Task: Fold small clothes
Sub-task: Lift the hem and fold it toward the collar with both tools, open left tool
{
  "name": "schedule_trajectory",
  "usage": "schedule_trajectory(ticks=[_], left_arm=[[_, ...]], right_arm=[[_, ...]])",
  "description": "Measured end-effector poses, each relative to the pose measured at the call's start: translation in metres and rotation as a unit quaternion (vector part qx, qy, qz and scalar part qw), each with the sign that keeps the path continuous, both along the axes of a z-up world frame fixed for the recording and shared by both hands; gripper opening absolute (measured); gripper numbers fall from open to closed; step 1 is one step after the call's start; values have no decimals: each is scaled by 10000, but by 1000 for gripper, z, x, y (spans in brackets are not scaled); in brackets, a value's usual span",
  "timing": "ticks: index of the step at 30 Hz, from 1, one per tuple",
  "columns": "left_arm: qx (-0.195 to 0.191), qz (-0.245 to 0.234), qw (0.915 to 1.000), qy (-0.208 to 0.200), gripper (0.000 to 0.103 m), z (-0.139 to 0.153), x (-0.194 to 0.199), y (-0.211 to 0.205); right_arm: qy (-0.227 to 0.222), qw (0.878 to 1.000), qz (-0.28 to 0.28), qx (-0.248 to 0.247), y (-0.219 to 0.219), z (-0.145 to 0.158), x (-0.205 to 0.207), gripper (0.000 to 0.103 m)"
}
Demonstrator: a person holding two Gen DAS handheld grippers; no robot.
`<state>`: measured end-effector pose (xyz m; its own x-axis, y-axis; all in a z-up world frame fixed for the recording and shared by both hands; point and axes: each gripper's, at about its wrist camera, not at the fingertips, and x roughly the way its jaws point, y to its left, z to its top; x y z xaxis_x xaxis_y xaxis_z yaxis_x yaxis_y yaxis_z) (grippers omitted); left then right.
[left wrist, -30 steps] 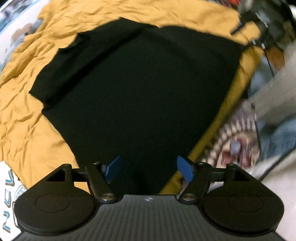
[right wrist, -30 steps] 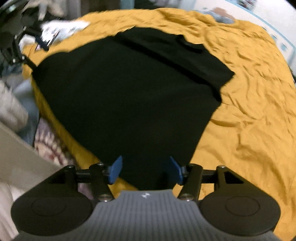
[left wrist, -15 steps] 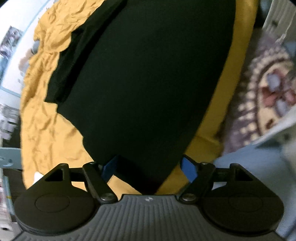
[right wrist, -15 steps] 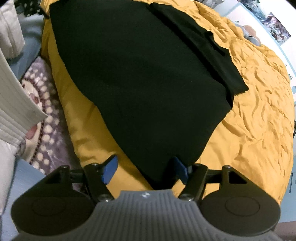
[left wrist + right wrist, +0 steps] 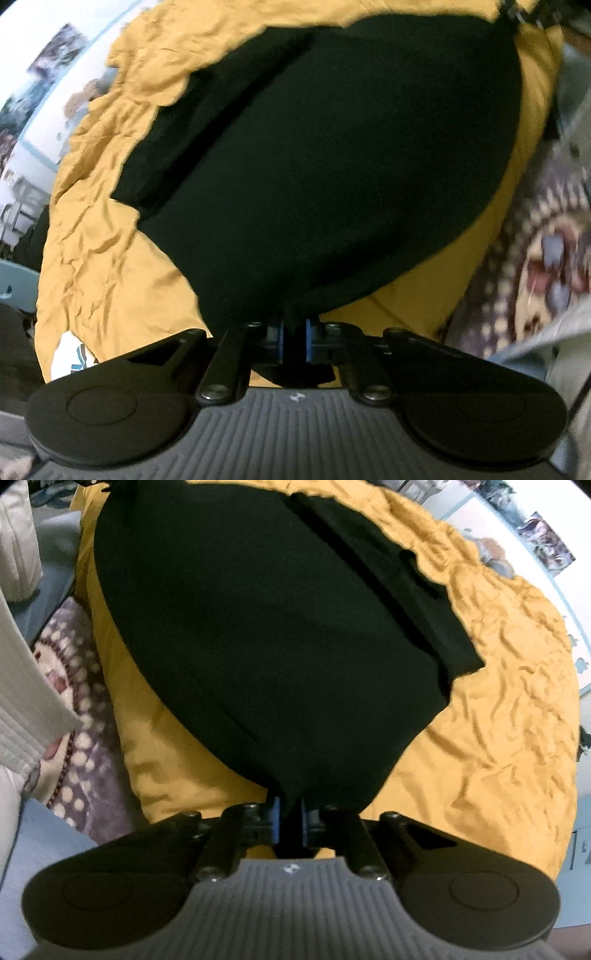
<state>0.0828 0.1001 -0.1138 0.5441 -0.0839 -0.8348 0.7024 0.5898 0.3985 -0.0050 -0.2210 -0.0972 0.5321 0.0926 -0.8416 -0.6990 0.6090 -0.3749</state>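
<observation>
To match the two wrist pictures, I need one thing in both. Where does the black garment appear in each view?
Left wrist: the black garment fills the centre, its folded sleeve at upper left, near edge between the jaws.
Right wrist: the black garment fills the centre and upper left, sleeve at upper right.
Shared landmark: the yellow bedsheet under it.

Left gripper [image 5: 294,341]: tilted steeply down, blue pads [image 5: 281,341] drawn in w/ only a narrow gap between them, jaws closing, black cloth [image 5: 332,166] pinched in that gap at its near edge. Both linkage arms folded inward toward centre.

Right gripper [image 5: 290,825]: same steep downward tilt, pads [image 5: 275,823] squeezed together on the cloth's [image 5: 277,635] near edge, fabric bunched up betw. them. Linkages pulled in symmetrically.

Neither hand nor wrist shows in either view; only the grippers' black bodies and grey ribbed housings at bottom of each.
</observation>
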Motion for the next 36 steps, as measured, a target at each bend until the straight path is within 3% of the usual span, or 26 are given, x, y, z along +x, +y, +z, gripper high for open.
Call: schedule_trajectory(ticks=[6, 10, 15, 22, 30, 36], left_arm=[[-812, 546, 9932, -634, 7, 50, 28, 8], [-1065, 850, 9855, -1015, 5, 75, 58, 5], [-1261, 1282, 9755, -1270, 5, 99, 113, 3], [-1571, 1663, 9588, -1687, 5, 135, 191, 7], [-1678, 2195, 9452, -1739, 5, 128, 293, 4], [-1754, 2558, 9408, -1368, 5, 85, 363, 7]], right_arm=[[-787, 9954, -431, 345, -4, 46, 17, 1], [-1261, 9877, -786, 481, -5, 71, 47, 1], [-1857, 9730, -1244, 584, -5, 104, 104, 0], [-2243, 9535, -1800, 903, -15, 134, 206, 0], [-2343, 9408, -2147, 1177, -15, 137, 336, 0], [-2045, 9421, -2385, 1171, -15, 88, 435, 0]])
